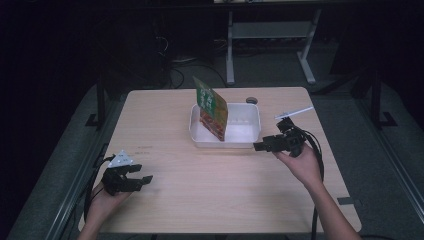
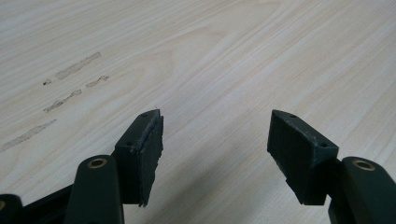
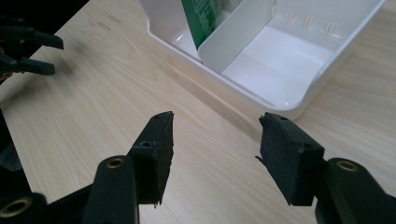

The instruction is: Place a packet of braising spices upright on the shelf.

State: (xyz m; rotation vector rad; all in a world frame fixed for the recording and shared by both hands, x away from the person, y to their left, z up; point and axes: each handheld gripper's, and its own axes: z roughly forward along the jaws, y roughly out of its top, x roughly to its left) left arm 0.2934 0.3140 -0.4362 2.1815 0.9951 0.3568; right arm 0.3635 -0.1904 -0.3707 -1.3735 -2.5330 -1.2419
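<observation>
On the light wooden table (image 1: pixel 200 190) a white plastic bin (image 1: pixel 250 131) is sitting toward the far middle, and a green and red packet (image 1: pixel 212 111) is standing upright and tilted inside its left compartment, leaning against the white divider (image 3: pixel 238 35) that is splitting the bin. The right gripper (image 1: pixel 257 146) is hovering just beside the bin's near right corner, pointing left along its front wall, its jaws standing wide apart with nothing between them; in the right gripper view the bin's rim is lying just beyond the pads. The left gripper (image 1: pixel 142 174) is resting low over the near left part of the table, well apart from the bin, its jaws likewise spread and pinching nothing, with bare wood grain and a few faint smudges (image 2: pixel 70 91) showing ahead of it.
</observation>
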